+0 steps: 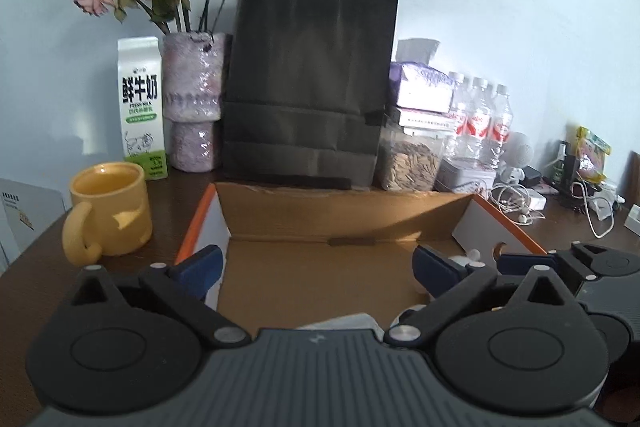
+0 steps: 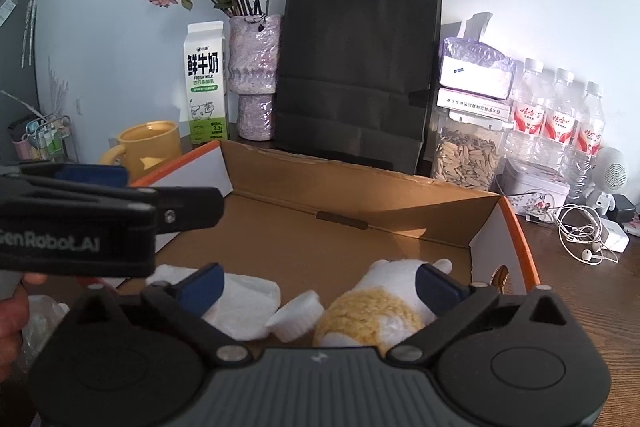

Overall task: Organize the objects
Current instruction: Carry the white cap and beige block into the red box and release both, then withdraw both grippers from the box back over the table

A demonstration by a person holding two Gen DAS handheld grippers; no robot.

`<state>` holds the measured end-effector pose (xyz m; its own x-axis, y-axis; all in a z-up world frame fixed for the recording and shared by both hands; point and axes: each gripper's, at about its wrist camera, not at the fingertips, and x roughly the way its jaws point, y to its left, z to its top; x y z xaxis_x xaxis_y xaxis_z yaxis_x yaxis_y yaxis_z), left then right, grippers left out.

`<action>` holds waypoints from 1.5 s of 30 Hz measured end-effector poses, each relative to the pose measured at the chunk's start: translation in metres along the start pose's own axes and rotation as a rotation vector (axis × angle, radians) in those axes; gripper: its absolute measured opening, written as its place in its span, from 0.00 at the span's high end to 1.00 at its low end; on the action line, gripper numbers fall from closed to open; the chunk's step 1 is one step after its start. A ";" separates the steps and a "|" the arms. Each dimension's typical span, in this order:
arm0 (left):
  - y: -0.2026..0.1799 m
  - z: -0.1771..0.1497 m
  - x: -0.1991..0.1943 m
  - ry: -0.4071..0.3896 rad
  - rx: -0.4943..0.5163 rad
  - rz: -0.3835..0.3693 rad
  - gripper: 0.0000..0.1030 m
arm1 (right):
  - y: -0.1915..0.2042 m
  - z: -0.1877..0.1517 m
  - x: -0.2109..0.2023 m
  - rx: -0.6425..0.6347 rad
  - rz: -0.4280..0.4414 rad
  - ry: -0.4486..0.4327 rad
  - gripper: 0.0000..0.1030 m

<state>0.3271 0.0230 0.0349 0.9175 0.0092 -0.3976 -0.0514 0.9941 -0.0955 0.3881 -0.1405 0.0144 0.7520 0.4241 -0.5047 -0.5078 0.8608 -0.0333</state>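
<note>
Both grippers hang over the near edge of an open cardboard box [image 2: 360, 203] with orange rims, and both stand with jaws spread wide, gripping nothing. Between the blue pads of the right gripper [image 2: 318, 285] lie three things on the box floor: a folded white cloth [image 2: 248, 303] at near left, a small white ridged cap [image 2: 298, 315] in the middle, and a white and yellow plush toy [image 2: 384, 303] at near right. The right pad sits just beside the toy; whether it touches cannot be told. The left gripper [image 1: 318, 267] reaches in over the box's left part, with bare cardboard floor between its pads and a corner of the white cloth showing just under its body.

Left of the box a yellow mug [image 1: 110, 209] stands on the dark wooden table [image 2: 580, 291]. Behind it are a green and white milk carton [image 1: 142, 107] and a purple vase [image 1: 194, 103] of dried roses. A black paper bag [image 1: 308, 83] stands upright just behind the box's far wall. To its right sit a clear jar of seeds [image 2: 466, 155] with small boxes stacked on it, then three water bottles [image 2: 560, 119], a tin, and a tangle of white earphone cable [image 2: 584, 235].
</note>
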 end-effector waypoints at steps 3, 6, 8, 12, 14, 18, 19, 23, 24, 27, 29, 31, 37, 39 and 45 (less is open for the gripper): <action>0.000 0.000 0.001 0.008 -0.005 0.007 0.00 | -0.001 0.000 0.002 0.003 -0.005 0.013 0.00; 0.000 -0.001 0.002 0.013 -0.005 0.010 0.00 | -0.001 -0.001 0.003 0.002 -0.007 0.017 0.00; 0.000 -0.001 0.002 0.012 -0.004 0.008 0.00 | -0.001 -0.001 0.002 0.003 -0.008 0.014 0.00; 0.000 -0.001 0.002 0.012 -0.003 0.007 0.00 | -0.001 -0.001 0.002 0.003 -0.008 0.013 0.00; -0.001 -0.001 0.001 0.011 -0.001 0.009 0.00 | -0.001 -0.001 0.001 0.003 -0.009 0.011 0.00; -0.002 0.002 -0.006 -0.006 0.001 0.011 0.00 | -0.001 0.002 -0.004 0.002 -0.011 0.001 0.00; -0.002 0.003 -0.008 -0.010 0.001 0.011 0.00 | -0.001 0.002 -0.006 0.000 -0.012 -0.002 0.00; -0.002 0.005 -0.017 -0.015 -0.007 0.014 0.00 | 0.000 0.004 -0.015 -0.002 -0.016 -0.010 0.00; -0.003 0.006 -0.020 -0.018 -0.006 0.014 0.00 | 0.000 0.004 -0.018 -0.005 -0.018 -0.014 0.00; -0.004 0.006 -0.029 -0.021 0.001 0.012 0.00 | 0.003 0.005 -0.028 -0.014 -0.024 -0.023 0.00; -0.004 0.006 -0.035 -0.020 0.002 0.010 0.00 | 0.003 0.005 -0.035 -0.018 -0.027 -0.029 0.00; -0.005 0.005 -0.041 -0.019 0.005 0.009 0.00 | 0.004 0.004 -0.043 -0.019 -0.033 -0.035 0.00; -0.005 -0.001 -0.065 -0.020 0.014 0.004 0.00 | 0.003 -0.006 -0.070 -0.017 -0.046 -0.042 0.00; -0.002 -0.004 -0.073 -0.017 0.015 0.004 0.00 | 0.002 -0.011 -0.080 -0.017 -0.052 -0.041 0.00; 0.006 -0.017 -0.097 -0.004 0.011 0.009 0.00 | -0.001 -0.032 -0.114 -0.002 -0.072 -0.044 0.00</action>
<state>0.2311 0.0264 0.0572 0.9187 0.0186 -0.3944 -0.0552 0.9951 -0.0815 0.2893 -0.1982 0.0439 0.8043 0.3729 -0.4627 -0.4525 0.8890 -0.0701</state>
